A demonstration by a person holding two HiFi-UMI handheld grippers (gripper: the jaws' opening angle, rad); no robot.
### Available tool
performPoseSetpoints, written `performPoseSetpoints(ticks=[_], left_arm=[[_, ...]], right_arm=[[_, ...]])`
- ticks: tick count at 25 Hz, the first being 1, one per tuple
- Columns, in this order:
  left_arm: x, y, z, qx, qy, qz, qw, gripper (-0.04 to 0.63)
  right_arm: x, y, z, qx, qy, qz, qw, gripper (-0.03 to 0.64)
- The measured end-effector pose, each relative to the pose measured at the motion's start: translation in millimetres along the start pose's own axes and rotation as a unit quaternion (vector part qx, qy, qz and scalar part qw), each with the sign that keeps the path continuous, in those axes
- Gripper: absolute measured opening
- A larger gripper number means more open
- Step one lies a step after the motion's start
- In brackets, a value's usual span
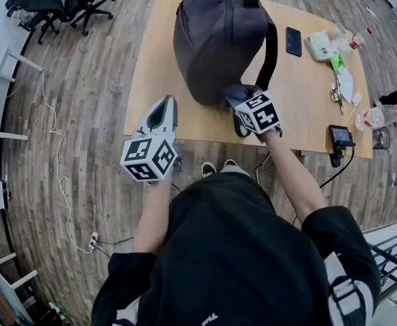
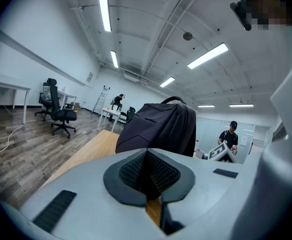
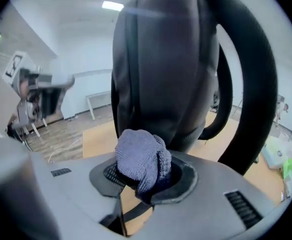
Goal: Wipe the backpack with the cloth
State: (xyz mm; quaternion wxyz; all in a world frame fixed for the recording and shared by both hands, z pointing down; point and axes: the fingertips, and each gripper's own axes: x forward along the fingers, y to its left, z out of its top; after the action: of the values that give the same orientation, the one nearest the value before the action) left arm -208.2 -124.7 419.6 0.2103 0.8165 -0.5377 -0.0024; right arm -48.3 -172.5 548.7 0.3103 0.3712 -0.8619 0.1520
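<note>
A dark grey backpack (image 1: 218, 36) stands upright on the wooden table (image 1: 300, 107); it also fills the right gripper view (image 3: 165, 59) and rises ahead in the left gripper view (image 2: 160, 129). My right gripper (image 1: 237, 100) is at the backpack's lower near side, shut on a bunched blue-grey cloth (image 3: 142, 159), which is close to the fabric (image 1: 233, 92). My left gripper (image 1: 163, 114) hovers over the table's near left edge, jaws shut with nothing between them (image 2: 148, 176).
On the right part of the table lie a black phone (image 1: 293, 41), a wipes pack (image 1: 319, 46), small bottles and a green item (image 1: 336, 61). A device (image 1: 339, 136) is clamped at the near right edge. Office chairs (image 1: 62, 5) stand far left. A cable (image 1: 59, 168) runs over the floor.
</note>
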Motion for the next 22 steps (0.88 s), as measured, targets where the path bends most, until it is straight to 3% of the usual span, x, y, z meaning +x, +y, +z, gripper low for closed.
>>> performPoseSetpoints(ticks=[2,5,8,10,14,19,22], left_arm=[[2,1,-2,-0.003,0.001,0.000,1.0000,0.017],[5,-1,-4,-0.001,0.005,-0.003,1.0000,0.017],[7,-4,-4,-0.002,0.004,-0.007,1.0000,0.017],[7,-4,-3,-0.003,0.002,-0.007,1.0000,0.017],[7,-6,-3,-0.001,0.003,-0.009,1.0000,0.017],[5,-4,-6,-0.001,0.009,-0.006,0.9999,0.017],[4,-1,-9,-0.006,0.009,0.001,0.9999,0.017]], right_arm=[[-20,-5,29,0.000,-0.032,-0.008,0.999,0.121],[-63,-3,84,-0.014,-0.122,-0.024,0.992,0.121],[-88,-2,126,-0.059,-0.166,-0.054,0.983,0.121],[-77,3,121,-0.067,-0.153,-0.048,0.985,0.121],[-22,17,54,0.001,-0.052,0.027,0.998,0.121],[-5,19,27,0.063,-0.055,0.044,0.996,0.121],[8,25,-3,0.084,-0.012,0.061,0.994,0.121]])
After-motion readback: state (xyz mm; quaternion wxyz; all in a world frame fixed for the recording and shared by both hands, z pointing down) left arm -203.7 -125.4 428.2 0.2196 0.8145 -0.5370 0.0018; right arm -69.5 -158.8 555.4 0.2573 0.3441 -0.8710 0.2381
